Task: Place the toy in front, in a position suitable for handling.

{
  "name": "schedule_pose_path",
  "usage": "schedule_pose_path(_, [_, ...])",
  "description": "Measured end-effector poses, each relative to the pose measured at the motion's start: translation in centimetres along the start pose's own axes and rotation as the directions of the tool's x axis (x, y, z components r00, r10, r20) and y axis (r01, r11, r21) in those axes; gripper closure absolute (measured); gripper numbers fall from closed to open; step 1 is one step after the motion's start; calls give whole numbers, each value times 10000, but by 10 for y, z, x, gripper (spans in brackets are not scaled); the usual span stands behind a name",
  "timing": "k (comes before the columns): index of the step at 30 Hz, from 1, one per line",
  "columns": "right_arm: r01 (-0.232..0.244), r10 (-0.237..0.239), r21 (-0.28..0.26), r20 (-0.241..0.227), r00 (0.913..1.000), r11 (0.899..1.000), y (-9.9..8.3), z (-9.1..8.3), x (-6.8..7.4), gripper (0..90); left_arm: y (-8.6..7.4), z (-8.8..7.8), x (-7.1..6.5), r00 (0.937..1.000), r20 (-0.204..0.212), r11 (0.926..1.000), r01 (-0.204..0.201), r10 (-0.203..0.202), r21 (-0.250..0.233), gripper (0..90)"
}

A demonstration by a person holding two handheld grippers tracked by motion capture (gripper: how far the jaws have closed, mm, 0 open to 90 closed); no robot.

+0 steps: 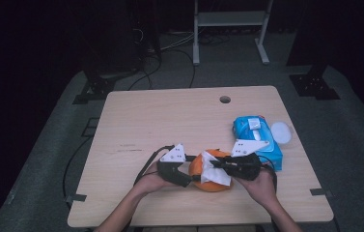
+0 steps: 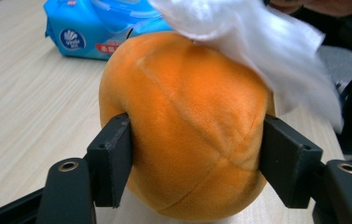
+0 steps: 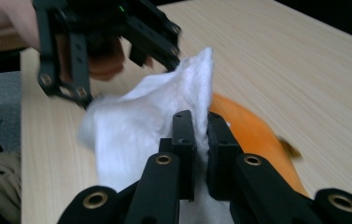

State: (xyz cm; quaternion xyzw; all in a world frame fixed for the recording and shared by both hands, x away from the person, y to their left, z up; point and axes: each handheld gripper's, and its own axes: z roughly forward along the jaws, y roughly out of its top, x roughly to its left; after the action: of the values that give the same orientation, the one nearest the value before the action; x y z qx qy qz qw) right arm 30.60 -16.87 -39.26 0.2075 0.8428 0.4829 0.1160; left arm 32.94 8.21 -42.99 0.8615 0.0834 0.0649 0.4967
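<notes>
Dark flooring and black stands ring our pale wooden bench (image 1: 136, 116) in the high view, where the work sits in the lower middle of the frame: an orange plush ball (image 1: 203, 181) lies on the bench between our two hands, with a white wipe (image 1: 214, 171) draped over its top. Our left gripper (image 1: 189, 180) meets the ball from the left, our right gripper (image 1: 214, 165) reaches across it from the right, and a blue wipe pack (image 1: 257, 137) lies just to the right with a white lid (image 1: 281, 131) beside it. In the left gripper view the plush ball (image 2: 187, 126) fills the centre, and the fingers (image 2: 113, 158) press on both its flanks, clenched on it to steady it, while the wipe (image 2: 257, 42) hangs across the upper right. In the right gripper view our fingers (image 3: 185, 140) are pinched tight on the wipe (image 3: 136, 126), which lies on the ball (image 3: 253, 135), with the left gripper (image 3: 75, 46) in the upper left. We judge that the wipe is already out of the pack and on the ball, so wiping is under way; most of the orange surface is still uncovered.
</notes>
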Motion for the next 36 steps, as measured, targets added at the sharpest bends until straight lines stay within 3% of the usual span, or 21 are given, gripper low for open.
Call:
schedule_pose_path(4, [486,-486,19,-46,9988,9988,14,11,5,832,1,0,-5,9982,-130,9982,-588,590,126,338])
schedule_pose_path(11, [283,-293,212,506,9983,9994,8,13,-16,831,-6,-1,0,9990,-79,9990,-445,445,94,337])
schedule_pose_path(12, [-48,28,267,777,9970,9996,-1,8,-25,831,-9,-1,4,9998,-86,9998,-186,186,112,324])
schedule_pose_path(14, [-252,225,289,887,9958,9993,-9,4,-31,831,-10,-2,6,9998,-160,9999,69,-67,131,292])
schedule_pose_path(17, [-418,381,339,1012,9941,9986,-18,-1,-32,831,-10,-3,10,9985,-289,9988,475,-472,112,237])
schedule_pose_path(21, [-557,512,355,1172,9918,9978,-21,-6,-30,831,-6,-8,14,9881,202,9871,1530,-1522,-477,169])
schedule_pose_path(24, [-610,581,247,1065,9926,9978,-20,-5,-27,830,-3,-5,12,9846,193,9828,1745,-1737,-599,168])
schedule_pose_path(26, [-389,355,288,1094,9934,9988,-17,-3,-21,830,-2,-2,12,9810,309,9790,1933,-1916,-643,176])
schedule_pose_path(28, [-251,218,306,1055,9942,9992,-14,-2,-17,830,-4,-2,11,9878,246,9865,1547,-1536,-532,276])
schedule_pose_path(30, [-92,67,273,910,9958,9996,-8,-1,-12,831,-5,-2,10,9911,313,9895,1309,-1292,-611,343])
schedule_pose_path(32, [89,-102,190,696,9975,9998,-1,3,-7,831,-4,-2,7,9958,247,9942,896,-883,-586,363])
schedule_pose_path(36, [646,-656,265,385,9971,9976,15,17,4,830,-3,-3,3,9991,119,9985,414,-410,-353,371])
